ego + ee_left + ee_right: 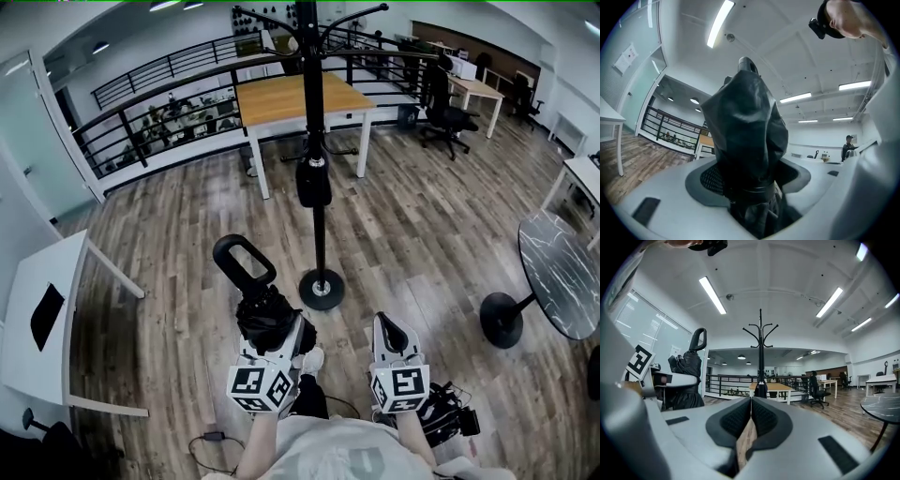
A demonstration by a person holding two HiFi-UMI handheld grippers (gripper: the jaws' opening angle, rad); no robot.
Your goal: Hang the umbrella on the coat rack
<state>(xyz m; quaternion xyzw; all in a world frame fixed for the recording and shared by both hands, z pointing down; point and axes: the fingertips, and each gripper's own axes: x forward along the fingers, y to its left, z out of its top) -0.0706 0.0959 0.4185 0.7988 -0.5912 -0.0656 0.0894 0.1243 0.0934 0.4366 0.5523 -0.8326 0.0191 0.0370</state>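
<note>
Left gripper (270,330) pinches folded black umbrella (265,314) round bundled canopy. Right gripper (394,339) pressed together, empty. Umbrella low, at 7 o'clock from coat rack (313,112) base. Long axis toward 11 o'clock, loop handle (243,262) leading. Best: lift high, steer loop over hook arm (361,17), grip firm.

Umbrella in hand, not on the rack yet.
I see the black folded umbrella (266,317) upright, clamped in my left gripper (751,187), loop handle (244,261) on top. The black coat rack (317,234) stands just ahead on its round base (322,289), hooks (361,16) at the top, apart from the umbrella.
</note>
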